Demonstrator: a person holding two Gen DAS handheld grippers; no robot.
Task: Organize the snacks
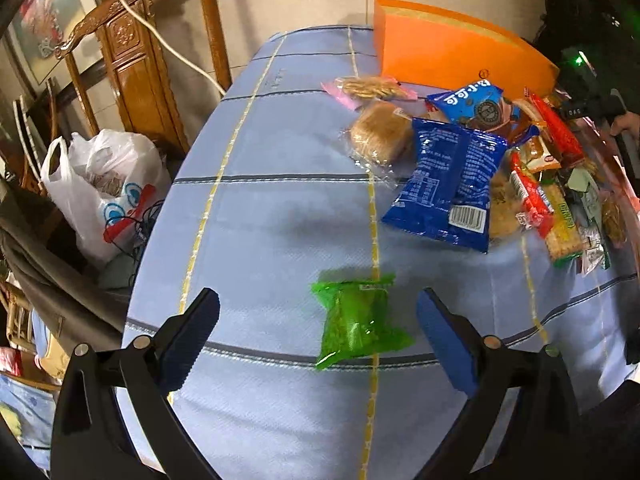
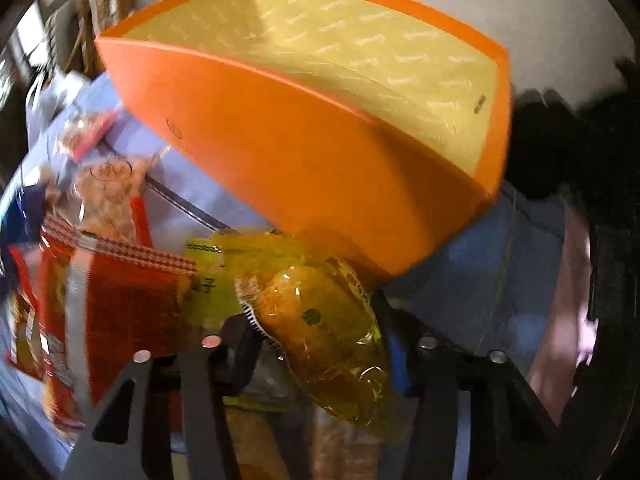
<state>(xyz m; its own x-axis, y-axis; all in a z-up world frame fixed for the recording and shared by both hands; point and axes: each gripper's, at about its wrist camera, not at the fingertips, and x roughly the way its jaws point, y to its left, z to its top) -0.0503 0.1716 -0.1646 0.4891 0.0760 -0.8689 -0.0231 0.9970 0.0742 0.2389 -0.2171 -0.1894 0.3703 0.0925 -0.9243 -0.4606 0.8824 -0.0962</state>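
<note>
Left hand-held gripper [image 1: 318, 316] straddles upright green packet [image 1: 358, 322].

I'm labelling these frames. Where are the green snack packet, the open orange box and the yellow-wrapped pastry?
green snack packet [image 1: 357, 319], left wrist view, packet centre
open orange box [image 2: 288, 152], right wrist view, outer wall
yellow-wrapped pastry [image 2: 320, 320], right wrist view, wrapper middle

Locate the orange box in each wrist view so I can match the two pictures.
Left wrist: orange box at top right, at the table's far end behind the snack pile.
Right wrist: orange box fills the upper centre, open top showing its yellow lining, just beyond the yellow snack packet between the jaws.
Shared landmark: the blue checked tablecloth under the box.
</note>
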